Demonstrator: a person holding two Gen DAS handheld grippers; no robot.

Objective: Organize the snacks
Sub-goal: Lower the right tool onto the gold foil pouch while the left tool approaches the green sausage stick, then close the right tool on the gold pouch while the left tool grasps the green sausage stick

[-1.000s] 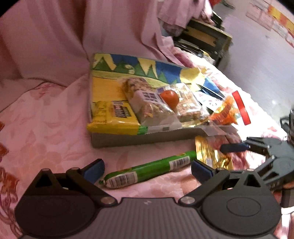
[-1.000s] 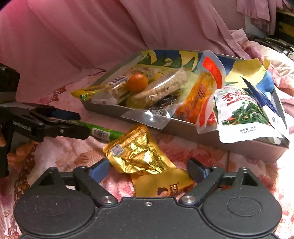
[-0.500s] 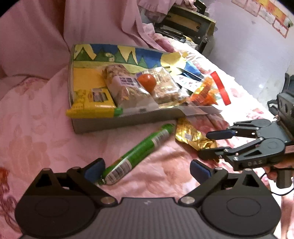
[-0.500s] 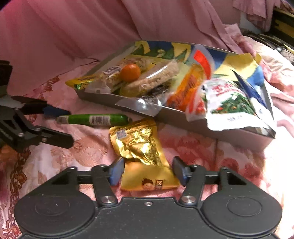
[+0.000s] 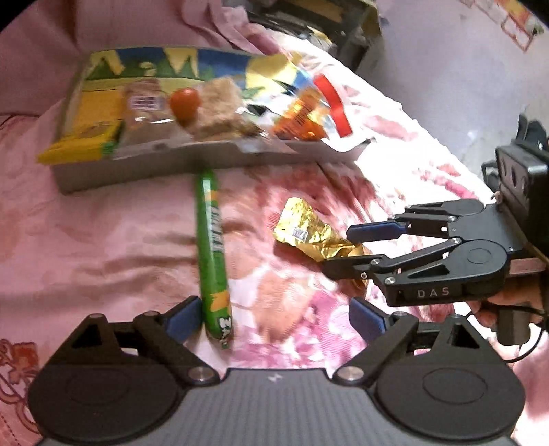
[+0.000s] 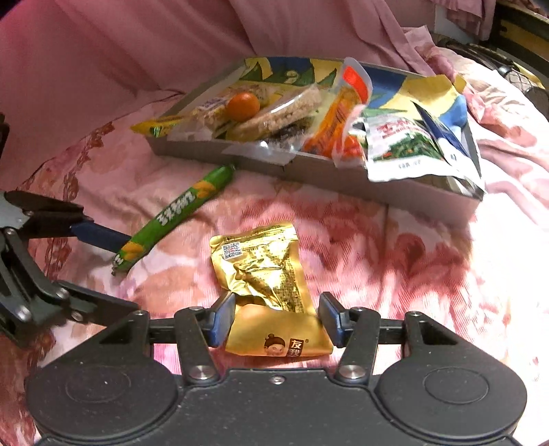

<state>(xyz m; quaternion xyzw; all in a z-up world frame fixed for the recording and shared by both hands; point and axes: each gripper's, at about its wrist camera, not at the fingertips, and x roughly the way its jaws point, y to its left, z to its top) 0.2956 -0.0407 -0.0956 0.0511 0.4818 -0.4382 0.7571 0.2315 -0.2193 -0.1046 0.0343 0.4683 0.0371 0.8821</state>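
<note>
A grey snack box [image 5: 137, 168] [image 6: 308, 171] on the pink bedspread holds several packets and a small orange fruit [image 5: 185, 101] [image 6: 243, 106]. A green sausage stick [image 5: 212, 254] [image 6: 175, 212] lies in front of the box. My left gripper [image 5: 274, 317] is open, its left finger beside the stick's near end. A gold foil packet [image 5: 308, 235] [image 6: 264, 271] lies to the right. My right gripper [image 6: 276, 320] has closed in around the packet's near end, its pads at the packet's edges; it also shows in the left wrist view [image 5: 343, 250].
A pink sheet [image 6: 137, 51] is draped up behind the box. Dark furniture [image 5: 326, 20] stands past the bed's far edge. Flowered bedspread [image 6: 411, 260] lies bare to the right of the gold packet.
My right gripper has narrowed around the gold packet. My left gripper has swung round, so the green stick now points away from it, with the stick's near end by the left finger.
</note>
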